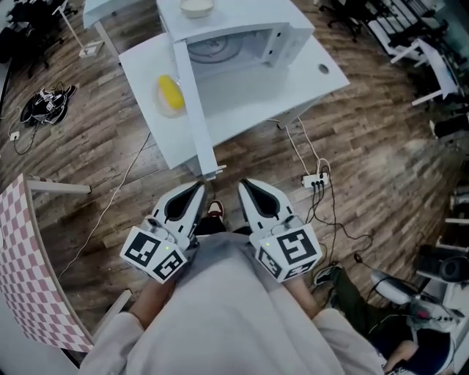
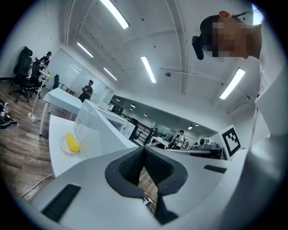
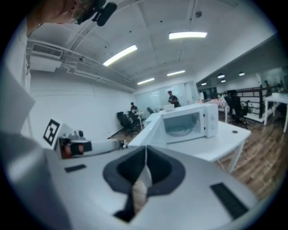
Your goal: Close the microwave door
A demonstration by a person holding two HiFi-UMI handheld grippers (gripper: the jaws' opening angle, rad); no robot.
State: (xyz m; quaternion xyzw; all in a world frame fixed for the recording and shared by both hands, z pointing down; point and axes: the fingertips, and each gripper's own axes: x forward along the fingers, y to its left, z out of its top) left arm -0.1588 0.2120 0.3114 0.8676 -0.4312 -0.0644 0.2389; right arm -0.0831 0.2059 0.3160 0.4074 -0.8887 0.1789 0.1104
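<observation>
The left gripper [image 1: 199,184] and the right gripper [image 1: 244,183] were held side by side close against the person's torso, with the jaws pointing forward at the desk [image 1: 300,77]. This appeared to be a ready posture, as neither unit was in contact with anything. The left gripper view showed its jaws pressed together at the tips with nothing between them, and the right gripper view showed the same for the right unit (both empty). Just ahead of the tips, the free edge of the microwave door [image 1: 192,95] overhung the front of the desk, swung wide open toward the person. As the nearest part, that edge was probably the intended contact point for a push. Beyond it stood the microwave [image 1: 242,36] with its cavity exposed. Only the head view showed the bowl [image 1: 196,7] on top of the microwave. The left gripper view showed the outer side of the door and the plate [image 2: 72,143] with a yellow item lying beside it. The right gripper view looked level into the cavity.
</observation>
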